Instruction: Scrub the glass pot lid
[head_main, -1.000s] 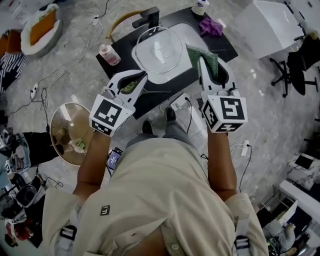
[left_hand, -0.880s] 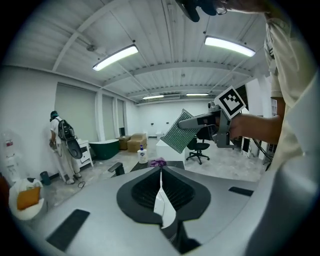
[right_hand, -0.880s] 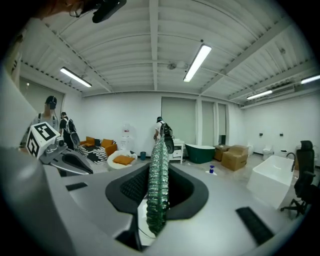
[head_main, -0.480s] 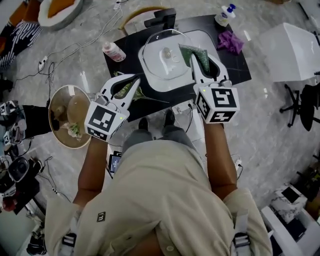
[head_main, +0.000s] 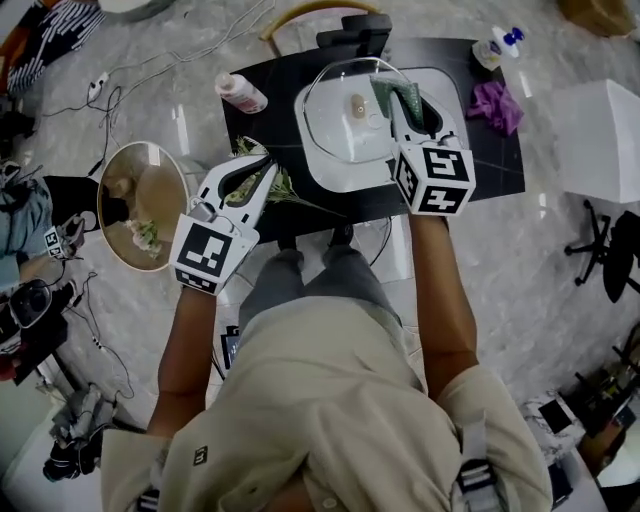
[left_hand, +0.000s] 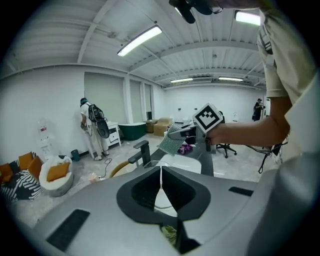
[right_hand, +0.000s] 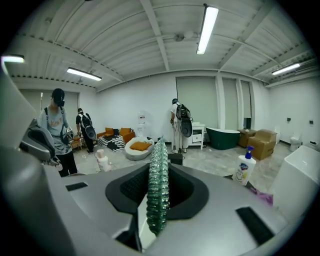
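The glass pot lid (head_main: 345, 108) lies over the white sink (head_main: 345, 170) set in the black counter (head_main: 260, 125). My right gripper (head_main: 400, 104) is shut on a green scrub pad (head_main: 398, 92), which hangs at the lid's right edge. In the right gripper view the pad (right_hand: 158, 186) stands on edge between the jaws of that gripper (right_hand: 159, 170). My left gripper (head_main: 262, 165) is shut with nothing in it, at the counter's front left over green plant scraps (head_main: 272, 187). The left gripper view shows its pads (left_hand: 150, 187) pressed together, with the right gripper (left_hand: 192, 131) and pad (left_hand: 171, 141) ahead.
A black faucet (head_main: 355, 28) stands behind the sink. A pink-capped bottle (head_main: 243, 93) is at the counter's left, a soap bottle (head_main: 497, 45) and purple cloth (head_main: 495, 103) at its right. A round bin (head_main: 140, 205) and cables lie on the floor. People stand far off.
My right gripper has carried the scrub pad in toward the lid's right edge. The left gripper stays shut and sits slightly further back from the sink. The head view has shifted.
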